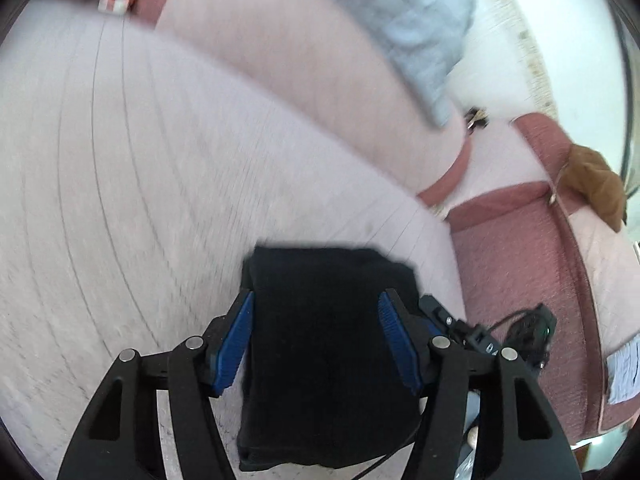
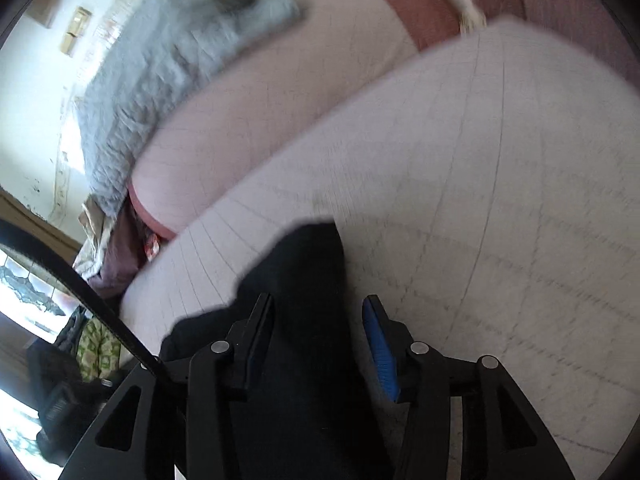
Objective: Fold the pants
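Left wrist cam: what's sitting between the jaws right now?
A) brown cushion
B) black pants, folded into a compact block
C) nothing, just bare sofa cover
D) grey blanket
B: the black pants fill the gap of the left gripper, lying as a folded block on the pale quilted sofa cover; the grey blanket lies far behind.

Left gripper [image 1: 316, 340] half-spread; right gripper [image 2: 318, 344] likewise.
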Demonstrator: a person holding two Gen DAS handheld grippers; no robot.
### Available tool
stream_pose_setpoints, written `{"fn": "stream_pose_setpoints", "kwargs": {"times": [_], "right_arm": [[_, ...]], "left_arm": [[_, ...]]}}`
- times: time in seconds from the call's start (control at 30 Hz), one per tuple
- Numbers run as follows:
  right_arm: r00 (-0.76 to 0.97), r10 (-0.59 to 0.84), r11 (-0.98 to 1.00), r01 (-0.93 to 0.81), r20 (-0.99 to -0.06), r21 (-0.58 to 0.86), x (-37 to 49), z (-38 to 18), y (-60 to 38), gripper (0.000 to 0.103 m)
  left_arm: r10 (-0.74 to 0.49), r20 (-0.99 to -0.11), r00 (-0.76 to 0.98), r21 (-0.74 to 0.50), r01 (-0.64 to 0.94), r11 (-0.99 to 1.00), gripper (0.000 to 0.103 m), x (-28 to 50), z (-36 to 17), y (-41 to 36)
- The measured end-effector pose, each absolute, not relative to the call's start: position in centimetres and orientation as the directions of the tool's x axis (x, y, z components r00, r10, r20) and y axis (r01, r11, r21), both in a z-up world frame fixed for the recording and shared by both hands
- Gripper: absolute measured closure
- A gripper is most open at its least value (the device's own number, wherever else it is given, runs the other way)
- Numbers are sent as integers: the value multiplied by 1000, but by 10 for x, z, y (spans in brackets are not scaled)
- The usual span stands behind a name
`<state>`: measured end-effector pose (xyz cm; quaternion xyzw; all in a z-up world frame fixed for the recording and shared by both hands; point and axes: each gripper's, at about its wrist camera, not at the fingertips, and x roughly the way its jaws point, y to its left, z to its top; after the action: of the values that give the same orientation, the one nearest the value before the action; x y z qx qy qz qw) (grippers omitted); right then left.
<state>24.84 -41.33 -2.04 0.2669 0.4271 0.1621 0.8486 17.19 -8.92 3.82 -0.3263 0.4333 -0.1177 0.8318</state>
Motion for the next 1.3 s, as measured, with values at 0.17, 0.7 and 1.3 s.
{"fn": "stream_pose_setpoints", "kwargs": {"times": [0.17,0.7,1.3], "right_arm": [[607,529,794,-109,-593,597,240,-1,-407,37],[628,391,798,132,-673,588,229,-18,-461,28],[558,438,847,8,-705,532,55,-3,-424,23]], "left_arm": [[-387,-761,521,-506,-103,856,30,216,33,-121],[-498,-715,490,-650,-205,731,27,163,-1,-46],[-405,-762,505,-573,-235,785,26,18,3,-58]]}}
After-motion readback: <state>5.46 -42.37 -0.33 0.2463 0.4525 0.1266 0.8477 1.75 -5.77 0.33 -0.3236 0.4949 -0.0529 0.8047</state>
